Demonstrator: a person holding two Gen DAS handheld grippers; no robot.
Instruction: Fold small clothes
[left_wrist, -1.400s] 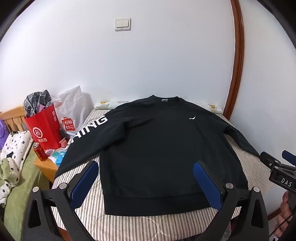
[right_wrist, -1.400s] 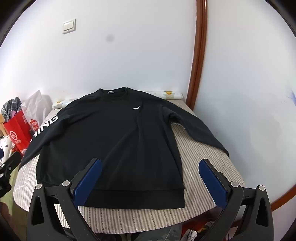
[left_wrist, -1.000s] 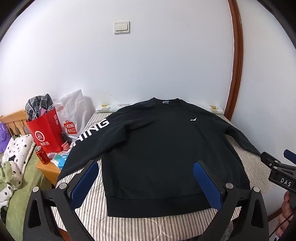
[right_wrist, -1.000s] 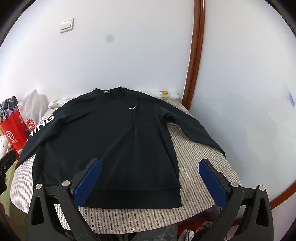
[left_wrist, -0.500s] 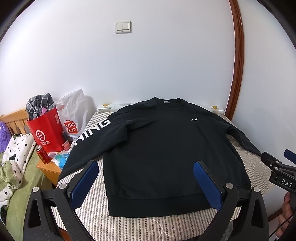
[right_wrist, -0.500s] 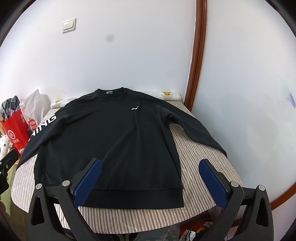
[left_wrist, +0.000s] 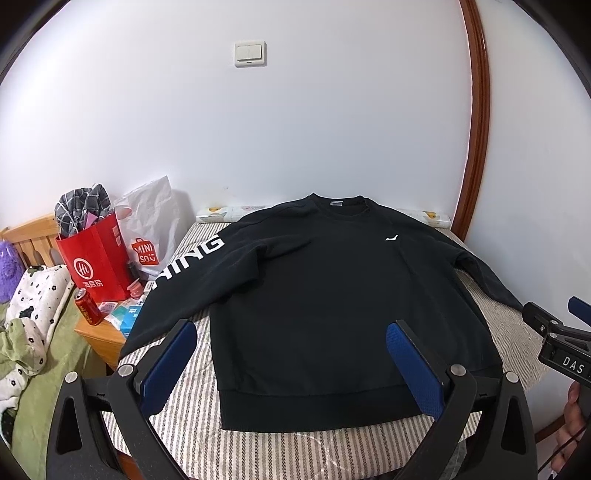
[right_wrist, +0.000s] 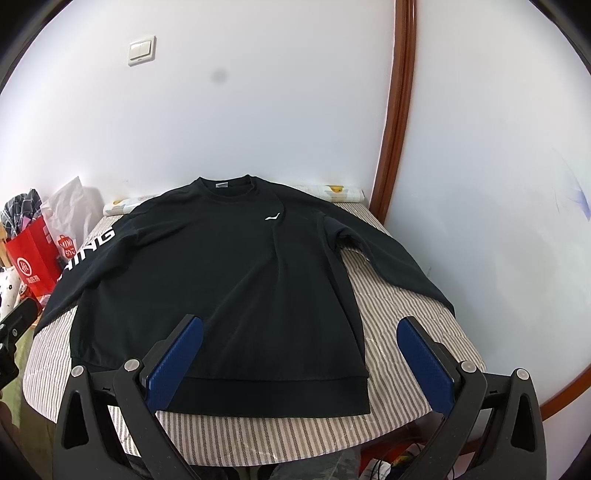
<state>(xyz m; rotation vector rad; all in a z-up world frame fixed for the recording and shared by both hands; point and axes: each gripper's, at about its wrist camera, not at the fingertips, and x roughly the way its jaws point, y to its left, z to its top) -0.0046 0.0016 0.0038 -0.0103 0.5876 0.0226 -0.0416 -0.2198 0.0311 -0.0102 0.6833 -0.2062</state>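
Left wrist view: black sweatshirt (left_wrist: 343, 295) flat, face-up on striped mattress (left_wrist: 192, 417), hem at 6 o'clock. Left gripper (left_wrist: 291, 365) and right gripper (right_wrist: 299, 362) wide open, empty, above hem. Risk: pinching mattress cover with hem; lettered sleeve (left_wrist: 177, 273) overhanging at 9 o'clock, liable to slide off.

Bright, even, soft indoor light, white wall (left_wrist: 332, 129) mildly washed out, faint shadow beside the white plastic bag (left_wrist: 155, 210), black sweatshirt (left_wrist: 332, 295) losing fold detail, strong fisheye bending of the wooden door frame (right_wrist: 397, 110), dark vignetted corners, sharp focus.
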